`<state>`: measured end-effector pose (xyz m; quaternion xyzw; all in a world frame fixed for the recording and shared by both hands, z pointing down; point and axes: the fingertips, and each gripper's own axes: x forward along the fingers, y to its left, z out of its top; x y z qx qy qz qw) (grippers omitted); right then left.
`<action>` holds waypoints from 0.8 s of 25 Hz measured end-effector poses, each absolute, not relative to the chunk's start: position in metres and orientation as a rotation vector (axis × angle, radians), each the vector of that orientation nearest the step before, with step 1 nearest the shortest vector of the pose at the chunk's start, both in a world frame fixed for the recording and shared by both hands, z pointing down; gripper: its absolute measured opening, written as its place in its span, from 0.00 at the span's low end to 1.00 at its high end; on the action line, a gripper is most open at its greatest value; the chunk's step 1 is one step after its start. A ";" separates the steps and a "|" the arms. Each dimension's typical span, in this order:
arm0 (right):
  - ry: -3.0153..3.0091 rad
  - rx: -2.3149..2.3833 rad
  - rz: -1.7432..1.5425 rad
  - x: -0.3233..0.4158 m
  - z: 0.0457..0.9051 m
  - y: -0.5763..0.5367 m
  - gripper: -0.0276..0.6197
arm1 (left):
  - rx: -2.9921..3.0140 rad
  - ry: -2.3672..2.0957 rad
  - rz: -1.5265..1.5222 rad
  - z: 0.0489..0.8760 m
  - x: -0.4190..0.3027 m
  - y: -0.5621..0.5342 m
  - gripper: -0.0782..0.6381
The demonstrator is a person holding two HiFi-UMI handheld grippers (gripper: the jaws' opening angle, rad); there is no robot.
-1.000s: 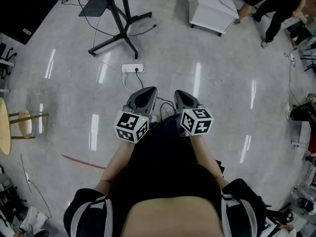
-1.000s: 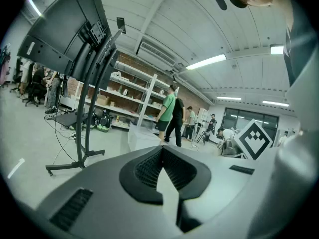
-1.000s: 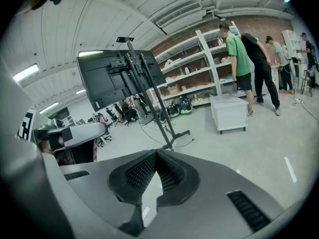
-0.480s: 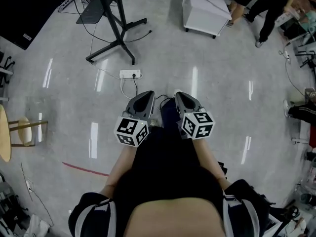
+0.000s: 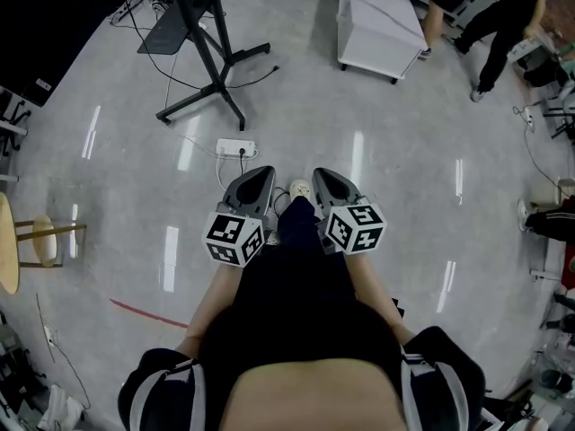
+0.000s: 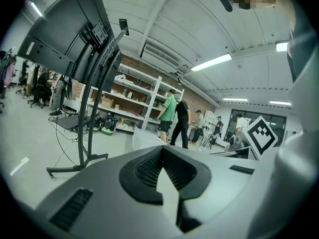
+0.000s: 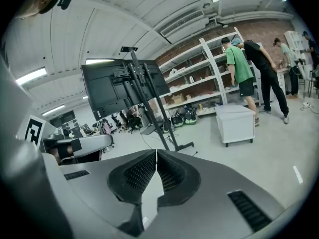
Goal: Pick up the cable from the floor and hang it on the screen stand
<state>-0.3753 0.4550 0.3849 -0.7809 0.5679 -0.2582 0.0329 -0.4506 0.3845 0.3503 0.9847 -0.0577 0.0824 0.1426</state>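
Head view, looking steeply down: the left gripper (image 5: 254, 180) and the right gripper (image 5: 329, 180) were held side by side in front of the person's body, above the floor (image 5: 409, 196). In each gripper view the ribbed pads were pressed together at the tips with nothing between them, so both were empty. The cable (image 5: 283, 200) lay on the floor, showing between the two grippers, just beside a white power strip (image 5: 236, 149). Its full run could not be traced. The screen stand (image 5: 218, 77) stood well apart, toward the far left edge of the floor, with no cable visibly hung on it. By this reading the task had not begun: the reach down, the grasp, the carry and the hanging all remained. The only container in sight, a white box (image 5: 377, 16) near the far edge of the floor, was closed, so its contents could not be seen.
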 end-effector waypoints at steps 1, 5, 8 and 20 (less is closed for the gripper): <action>1.751 -2.398 -0.793 -0.366 0.382 0.448 0.08 | 2.842 -0.169 0.240 0.348 -0.441 0.379 0.12; 1.785 -2.365 -0.800 -0.333 0.376 0.424 0.08 | 2.853 -0.160 0.253 0.341 -0.400 0.363 0.12; 1.807 -2.355 -0.826 -0.307 0.380 0.407 0.08 | 2.849 -0.163 0.257 0.342 -0.370 0.348 0.12; 1.911 -2.299 -0.900 -0.214 0.384 0.352 0.08 | 2.832 -0.280 0.260 0.339 -0.275 0.291 0.12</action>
